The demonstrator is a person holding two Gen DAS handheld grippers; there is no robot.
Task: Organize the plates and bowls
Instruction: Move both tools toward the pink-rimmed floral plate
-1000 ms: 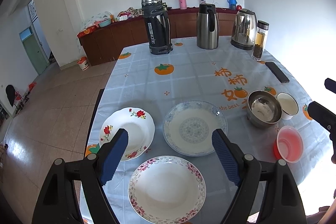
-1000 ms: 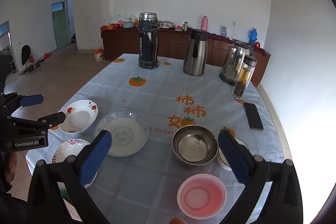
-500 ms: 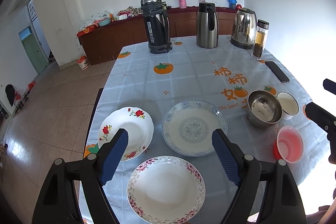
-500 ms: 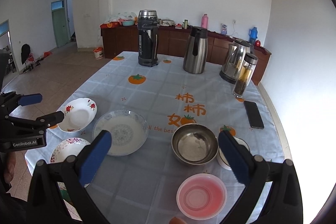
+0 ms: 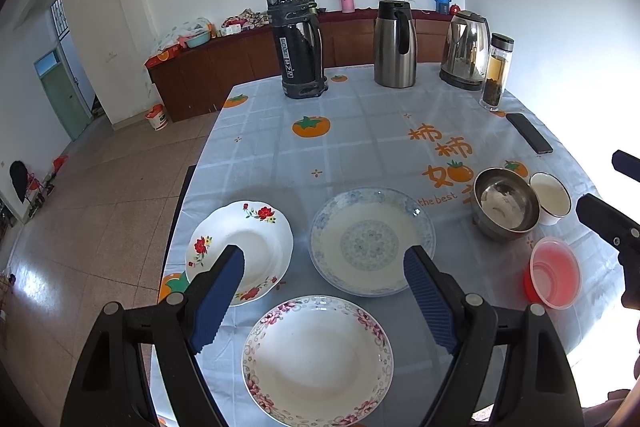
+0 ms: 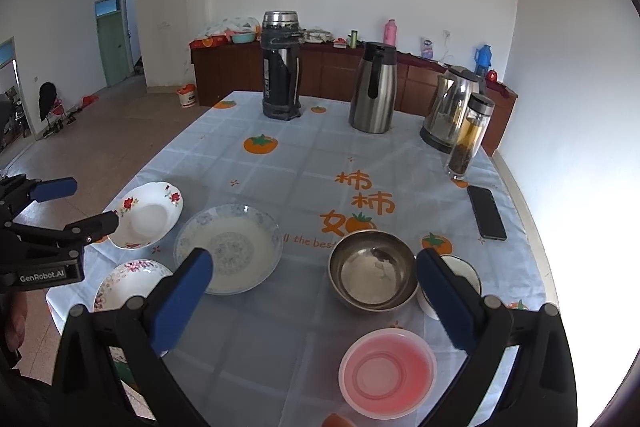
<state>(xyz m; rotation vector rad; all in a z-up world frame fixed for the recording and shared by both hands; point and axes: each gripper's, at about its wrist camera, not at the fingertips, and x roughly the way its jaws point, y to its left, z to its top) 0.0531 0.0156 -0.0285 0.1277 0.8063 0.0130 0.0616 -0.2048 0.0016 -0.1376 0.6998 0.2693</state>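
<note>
While both grippers hover over the near edge of the tabletop (image 5: pixel 360 131), the left gripper (image 5: pixel 324 301) and right gripper (image 6: pixel 314 293) have jaws spread wide, holding nothing. Left side: red-rose plate (image 5: pixel 240 251), blue-patterned plate (image 5: pixel 372 241), pink-rimmed plate (image 5: pixel 318 359), apart. Right side: steel bowl (image 6: pixel 374 269) touching white cup (image 5: pixel 550 199); pink bowl (image 6: pixel 387 373) nearer. Cloth reads "the best"; left gripper body reads "GenRobot.AI".

Bare tablecloth (image 5: pixel 360 131) between flasks (image 5: pixel 298 43) and dishes (image 5: pixel 372 239)
</note>
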